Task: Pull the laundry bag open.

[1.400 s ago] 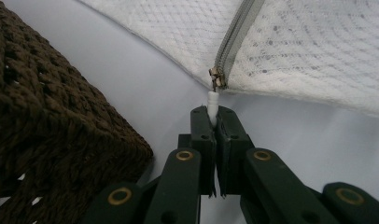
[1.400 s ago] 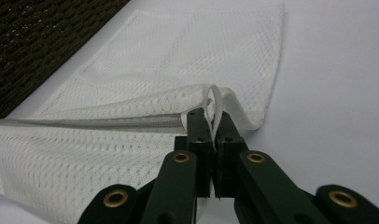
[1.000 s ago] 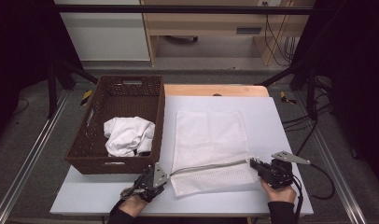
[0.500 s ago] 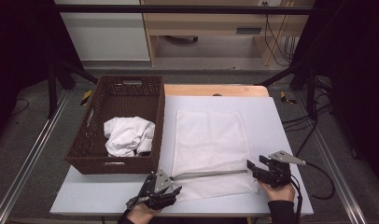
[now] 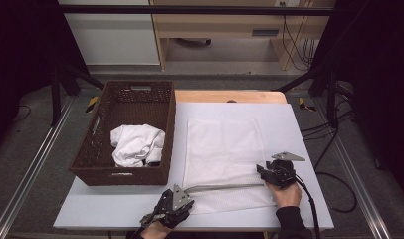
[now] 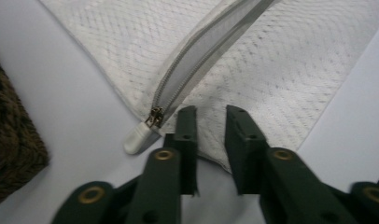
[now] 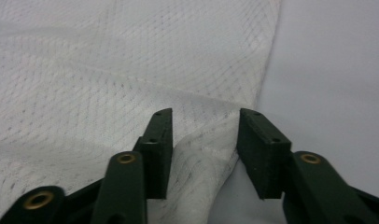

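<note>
White mesh — a flat, rectangular laundry bag (image 5: 225, 162) — is lying on the pale desk (image 5: 299, 129), its zipper (image 6: 197, 65) running along the near edge. The left claw (image 6: 210, 116) is hovering spread just beside the zipper pull (image 6: 142, 133), gripping nothing. The right claw (image 7: 205, 122) is sitting spread over the bag's right edge, where the netting is puckering. A wicker basket (image 5: 103, 154) holding crumpled white cloth (image 5: 137, 144) is bordering the bag's left side — bare desk is lying open to the right.
</note>
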Tool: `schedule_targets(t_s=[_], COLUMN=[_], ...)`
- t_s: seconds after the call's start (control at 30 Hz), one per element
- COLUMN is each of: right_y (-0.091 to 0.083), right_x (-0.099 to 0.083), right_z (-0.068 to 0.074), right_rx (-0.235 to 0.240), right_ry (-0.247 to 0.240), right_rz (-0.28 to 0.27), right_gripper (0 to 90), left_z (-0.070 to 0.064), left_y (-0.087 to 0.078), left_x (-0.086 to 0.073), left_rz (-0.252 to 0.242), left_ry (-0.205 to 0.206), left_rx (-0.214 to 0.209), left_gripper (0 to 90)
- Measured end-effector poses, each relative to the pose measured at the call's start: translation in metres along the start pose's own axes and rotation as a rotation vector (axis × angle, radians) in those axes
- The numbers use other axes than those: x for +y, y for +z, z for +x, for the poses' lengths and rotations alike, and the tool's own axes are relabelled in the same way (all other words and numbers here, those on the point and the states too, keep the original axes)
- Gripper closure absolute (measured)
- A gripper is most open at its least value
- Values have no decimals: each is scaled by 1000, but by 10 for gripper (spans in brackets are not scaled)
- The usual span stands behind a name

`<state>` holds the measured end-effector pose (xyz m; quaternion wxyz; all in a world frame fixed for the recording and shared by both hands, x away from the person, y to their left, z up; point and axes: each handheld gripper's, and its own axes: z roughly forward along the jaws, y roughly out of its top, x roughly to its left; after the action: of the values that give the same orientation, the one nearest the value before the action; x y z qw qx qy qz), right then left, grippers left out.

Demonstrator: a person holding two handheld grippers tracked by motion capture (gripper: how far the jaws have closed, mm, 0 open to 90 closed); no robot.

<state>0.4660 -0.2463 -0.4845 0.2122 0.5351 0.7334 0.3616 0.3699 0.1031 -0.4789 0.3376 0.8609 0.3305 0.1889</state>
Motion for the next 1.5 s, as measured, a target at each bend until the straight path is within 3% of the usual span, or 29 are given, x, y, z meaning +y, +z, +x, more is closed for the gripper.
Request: schedule_targets(t_s=[0.03, 0.1, 0.23, 0.43, 0.5, 0.53, 0.6, 0.67, 0.7, 0.77, 0.83, 0.87, 0.97, 1.0, 1.1, 1.23, 1.5], right_y=[0, 0, 0, 6, 8, 10, 11, 9, 8, 0, -3, -9, -15, -23, -29, -34, -47], right_x=[0, -1, 0, 6, 7, 9, 9, 8, 8, 10, 10, 11, 11, 10, 10, 9, 7], right_z=[0, 3, 7, 2, 0, -4, -4, -5, -4, -1, -1, -1, 1, 4, 10, 18, 42], right_rx=[0, -24, -51, -61, -71, -65, -67, -62, -64, -64, -53, -39, -28, -8, 28, 59, 121], right_ry=[0, -8, -43, -7, 6, 37, 40, 24, 20, 14, 18, 18, 6, -10, -32, -62, -129], right_rz=[0, 3, 14, -5, -11, -15, -16, -16, -17, -59, -74, -104, -131, -155, -178, -182, -189], right_gripper=[595, 696, 883, 890, 890, 887, 883, 839, 775, 667, 633, 554, 500, 440, 383, 362, 344], left_z=[-1, -1, 1, 14, 19, 19, 17, 15, 14, 13, 12, 11, 10, 11, 12, 9, -7], left_y=[0, 1, 1, 3, 5, 6, 6, 3, 0, -4, -8, -9, -9, -9, -8, -3, 17], left_x=[0, 0, -1, 1, 2, 2, 2, 2, 3, 6, 9, 11, 17, 18, 23, 34, 41], left_rz=[-2, -5, -6, -14, -21, -24, -33, -45, -67, -106, -139, -152, -166, -170, -179, -194, -168], left_ry=[8, 20, 23, 33, 17, 17, 18, 28, 27, 22, 19, 14, -8, -14, -37, -55, -19], left_rx=[8, 25, 10, -13, -22, -20, -17, -17, -22, -37, -46, -52, -68, -76, -93, -113, -149], left_gripper=[772, 842, 879, 879, 878, 873, 857, 835, 795, 734, 705, 656, 606, 567, 527, 526, 693])
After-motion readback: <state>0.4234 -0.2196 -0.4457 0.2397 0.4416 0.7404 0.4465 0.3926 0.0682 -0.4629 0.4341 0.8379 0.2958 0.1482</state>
